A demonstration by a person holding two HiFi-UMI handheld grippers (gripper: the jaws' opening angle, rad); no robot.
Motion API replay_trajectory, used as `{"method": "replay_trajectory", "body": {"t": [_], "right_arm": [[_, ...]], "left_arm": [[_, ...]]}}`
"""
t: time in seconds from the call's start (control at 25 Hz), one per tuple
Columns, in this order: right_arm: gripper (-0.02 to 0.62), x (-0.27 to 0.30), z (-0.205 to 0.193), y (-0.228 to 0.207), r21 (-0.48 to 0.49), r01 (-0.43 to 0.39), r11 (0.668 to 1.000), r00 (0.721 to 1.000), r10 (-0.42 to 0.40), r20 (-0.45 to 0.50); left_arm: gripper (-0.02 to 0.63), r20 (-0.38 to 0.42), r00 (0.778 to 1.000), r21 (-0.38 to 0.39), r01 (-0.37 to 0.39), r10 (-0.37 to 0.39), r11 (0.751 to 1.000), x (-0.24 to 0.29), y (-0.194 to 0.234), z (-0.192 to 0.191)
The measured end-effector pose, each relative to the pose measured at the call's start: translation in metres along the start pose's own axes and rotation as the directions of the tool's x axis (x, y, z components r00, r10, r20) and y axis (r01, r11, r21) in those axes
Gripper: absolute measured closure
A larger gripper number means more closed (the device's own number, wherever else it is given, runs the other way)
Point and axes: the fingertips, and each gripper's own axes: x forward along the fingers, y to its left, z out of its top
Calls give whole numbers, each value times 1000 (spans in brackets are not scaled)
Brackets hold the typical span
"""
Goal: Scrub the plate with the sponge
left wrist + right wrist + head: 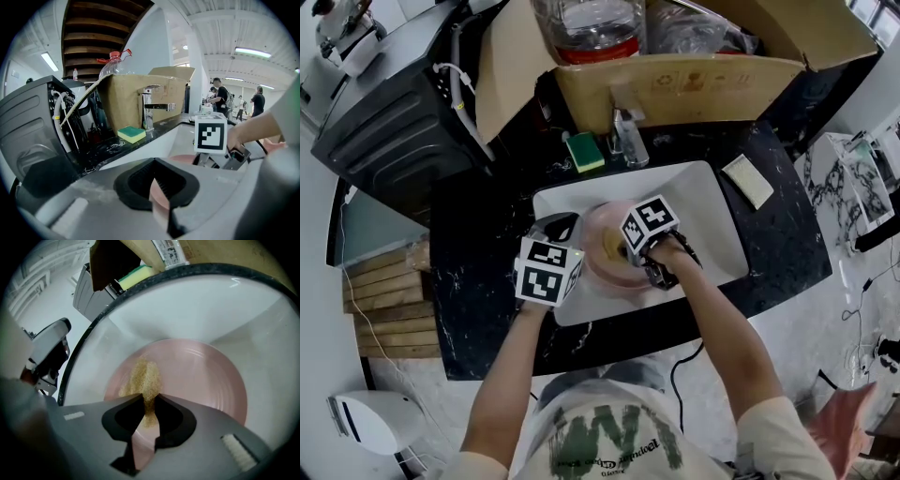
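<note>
Your left gripper [157, 187] has its jaws closed on the rim of the pink plate [197, 376], only a thin slice of rim between them. The plate sits in the white sink [705, 211], at its left side. I can't tell whether the near edge is lifted off the basin floor.

Your right gripper [147, 406] is pinched tight on the tan sponge [143, 378]. Just a narrow neck of it is in the jaws, and the rest is fanned out flat on the plate's face, left of centre.

Here is where it can slip away from you. That rim pinch is shallow, so a hard push from the sponge side could twist the plate out of the left jaws and drop it against the basin. The sponge is held by so little that a long drag may pull it free, and then the bare jaw tips meet the plate.

Watch the spacing too. The two grippers are close together over the plate, and a wide stroke toward the left could knock them together.

The green-and-yellow sponge [584, 152] lies on the counter by the faucet [151, 107], well clear of your strokes.
</note>
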Motion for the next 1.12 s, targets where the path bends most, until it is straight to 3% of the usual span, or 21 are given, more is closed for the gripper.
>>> {"method": "replay_trajectory", "body": {"t": [0.68, 1.12], "right_arm": [[529, -16, -6, -42, 66, 101, 993, 995, -102, 20], [529, -30, -7, -75, 115, 206, 972, 976, -212, 50]], "left_arm": [[603, 4, 1000, -1, -6, 6, 1000, -3, -1, 1], [603, 1, 1000, -2, -3, 3, 1000, -3, -4, -1]]}}
